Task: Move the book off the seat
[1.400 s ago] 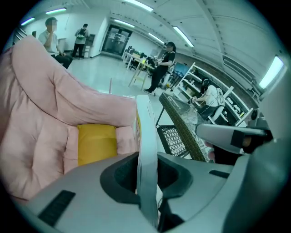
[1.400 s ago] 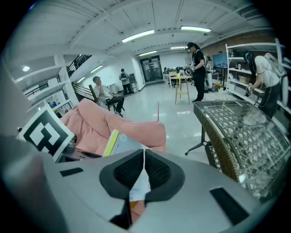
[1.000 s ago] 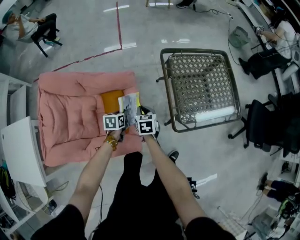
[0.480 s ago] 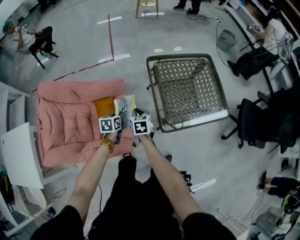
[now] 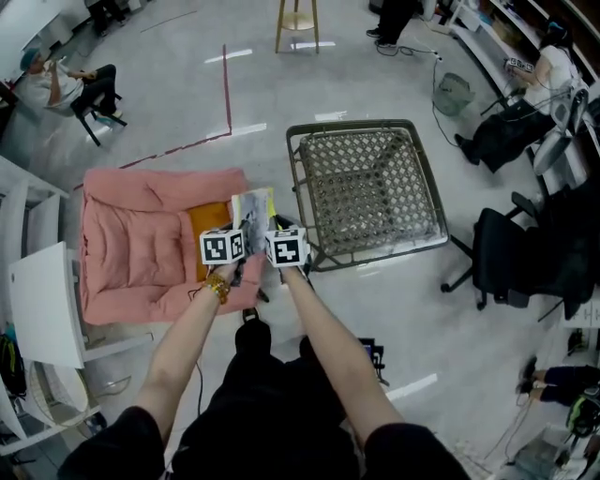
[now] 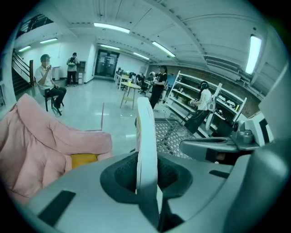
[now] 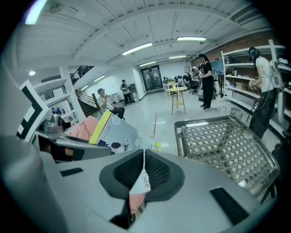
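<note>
The book (image 5: 253, 208) hangs in the air over the right edge of the pink cushioned seat (image 5: 141, 244), next to an orange pillow (image 5: 208, 225). Both grippers hold its near edge. My left gripper (image 5: 242, 232) is shut on the book; in the left gripper view the book (image 6: 145, 136) stands edge-on between the pads of the gripper (image 6: 146, 175). My right gripper (image 5: 272, 231) is shut on a thin cover or page of the book (image 7: 143, 179); the rest of the book (image 7: 113, 132), with its yellow stripe, spreads to the left in that view.
A metal-framed wicker seat (image 5: 370, 187) stands on the floor right of the cushion. A white table (image 5: 42, 305) is at the left, a wooden stool (image 5: 297, 23) at the back, a black office chair (image 5: 525, 262) at the right. People sit at the room's edges.
Both grippers have risen with the book held between them. It now sits slightly more over the cushion's right edge, nearer the wicker seat.
</note>
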`<state>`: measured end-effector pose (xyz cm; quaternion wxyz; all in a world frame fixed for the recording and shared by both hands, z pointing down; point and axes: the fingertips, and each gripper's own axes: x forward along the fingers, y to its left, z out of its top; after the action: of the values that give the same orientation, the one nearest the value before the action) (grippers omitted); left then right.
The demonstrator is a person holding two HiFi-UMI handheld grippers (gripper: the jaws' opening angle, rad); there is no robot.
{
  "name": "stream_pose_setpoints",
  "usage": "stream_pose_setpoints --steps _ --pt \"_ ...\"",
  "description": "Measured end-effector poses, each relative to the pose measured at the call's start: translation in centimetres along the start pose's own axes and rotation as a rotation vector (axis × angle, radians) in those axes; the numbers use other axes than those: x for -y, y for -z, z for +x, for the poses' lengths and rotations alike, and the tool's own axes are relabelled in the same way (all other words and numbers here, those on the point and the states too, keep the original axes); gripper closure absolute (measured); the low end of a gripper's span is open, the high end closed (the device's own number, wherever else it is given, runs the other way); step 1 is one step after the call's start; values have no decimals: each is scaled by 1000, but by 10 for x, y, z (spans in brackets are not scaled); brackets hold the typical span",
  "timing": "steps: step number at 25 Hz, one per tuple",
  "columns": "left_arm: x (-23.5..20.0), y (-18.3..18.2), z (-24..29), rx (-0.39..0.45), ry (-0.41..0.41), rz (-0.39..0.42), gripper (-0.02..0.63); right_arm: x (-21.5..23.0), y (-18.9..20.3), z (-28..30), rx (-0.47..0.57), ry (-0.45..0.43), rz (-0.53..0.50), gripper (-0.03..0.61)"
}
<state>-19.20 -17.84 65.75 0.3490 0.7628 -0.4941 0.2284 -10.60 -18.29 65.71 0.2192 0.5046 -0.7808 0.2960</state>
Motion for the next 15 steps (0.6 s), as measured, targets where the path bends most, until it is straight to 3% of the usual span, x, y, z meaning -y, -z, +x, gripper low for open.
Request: stream_pose_setpoints --steps 11,15 --pt "83 2 -9 47 -67 -26 545 57 -9 -65 9 -61 -57 563" --pt "100 9 -7 60 -36 -51 545 75 -1 -74 3 -49 -60 563"
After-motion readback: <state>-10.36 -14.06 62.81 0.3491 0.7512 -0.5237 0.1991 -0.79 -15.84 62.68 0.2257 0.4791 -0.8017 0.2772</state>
